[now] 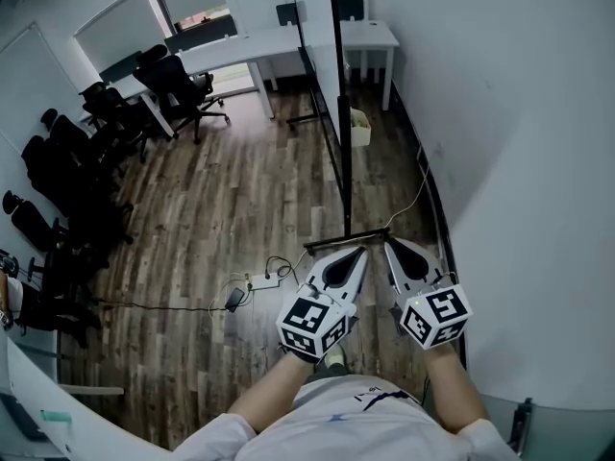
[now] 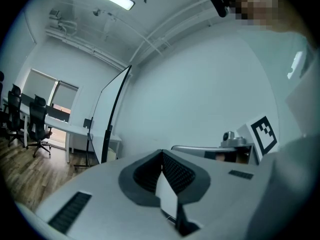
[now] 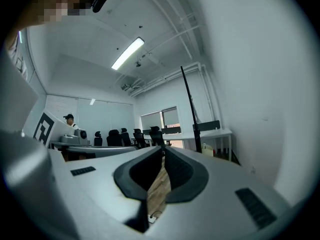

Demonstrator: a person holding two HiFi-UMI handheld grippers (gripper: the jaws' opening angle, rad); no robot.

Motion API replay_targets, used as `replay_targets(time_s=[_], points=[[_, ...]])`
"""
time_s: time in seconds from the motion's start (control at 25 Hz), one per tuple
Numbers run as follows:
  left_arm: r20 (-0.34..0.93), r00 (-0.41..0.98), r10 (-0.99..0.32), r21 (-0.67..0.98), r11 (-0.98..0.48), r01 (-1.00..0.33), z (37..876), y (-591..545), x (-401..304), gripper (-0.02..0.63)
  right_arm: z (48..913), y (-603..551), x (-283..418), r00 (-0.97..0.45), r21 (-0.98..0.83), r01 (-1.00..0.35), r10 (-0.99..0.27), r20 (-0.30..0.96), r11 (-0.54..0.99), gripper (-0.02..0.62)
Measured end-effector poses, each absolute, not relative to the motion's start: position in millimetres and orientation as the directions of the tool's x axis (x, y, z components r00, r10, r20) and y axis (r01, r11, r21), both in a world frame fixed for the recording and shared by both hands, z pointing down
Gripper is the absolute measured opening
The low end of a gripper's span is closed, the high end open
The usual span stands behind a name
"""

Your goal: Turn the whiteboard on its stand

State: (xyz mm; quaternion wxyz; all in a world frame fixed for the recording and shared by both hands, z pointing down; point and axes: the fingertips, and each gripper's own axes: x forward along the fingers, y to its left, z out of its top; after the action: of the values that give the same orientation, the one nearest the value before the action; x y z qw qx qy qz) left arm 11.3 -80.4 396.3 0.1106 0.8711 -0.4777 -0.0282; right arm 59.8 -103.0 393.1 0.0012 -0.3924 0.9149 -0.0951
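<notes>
Whiteboard (image 1: pixel 339 113) edge-on ahead, wall (image 1: pixel 519 113) close right, open floor (image 1: pixel 221 209) left.

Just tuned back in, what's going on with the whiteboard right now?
A person holds a gripper in each hand, both pointing level toward the whiteboard, which stands edge-on to them on its stand in an office room. The left gripper and the right gripper are side by side, both shut with nothing between the jaws. Neither touches the board, which stands some way ahead, so the turn has not begun.
</notes>
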Motion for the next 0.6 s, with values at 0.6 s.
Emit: replay_targets(time_s=[0.6], points=[[0.057,0.541,-0.839,0.272,-0.508,-0.817,417,-215,-74,0.012,430,-267,-21,-0.65,-0.164,-0.759,-0.748,0.137,0.63,0.069]])
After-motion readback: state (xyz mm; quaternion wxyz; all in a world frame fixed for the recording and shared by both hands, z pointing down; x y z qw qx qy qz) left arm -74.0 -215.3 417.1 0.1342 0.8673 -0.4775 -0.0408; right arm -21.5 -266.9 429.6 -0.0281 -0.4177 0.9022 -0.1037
